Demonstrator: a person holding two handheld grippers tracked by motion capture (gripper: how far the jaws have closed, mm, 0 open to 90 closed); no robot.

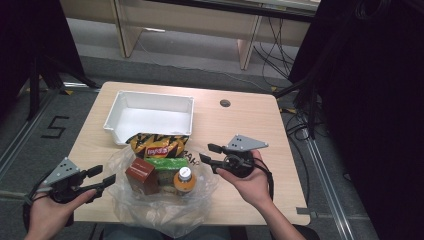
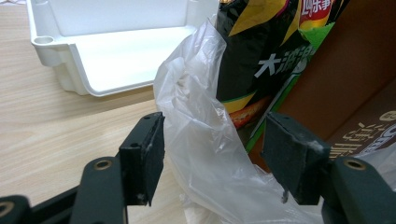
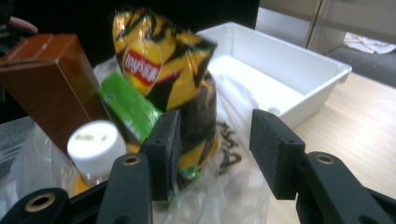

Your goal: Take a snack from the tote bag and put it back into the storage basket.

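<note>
A clear plastic bag [image 1: 150, 200] on the table [image 1: 250, 125] holds a chips bag [image 1: 159, 145], a brown carton [image 1: 142, 175], a green packet [image 1: 167, 164] and a white-capped bottle [image 1: 185, 180]. The left gripper [image 1: 102, 176] has its fingers spread, a fold of the bag's plastic lying between them. The right gripper [image 1: 210, 155] is likewise spread and holds nothing, the chips bag just beyond its fingers. A white tray [image 1: 150, 100] sits behind.
</note>
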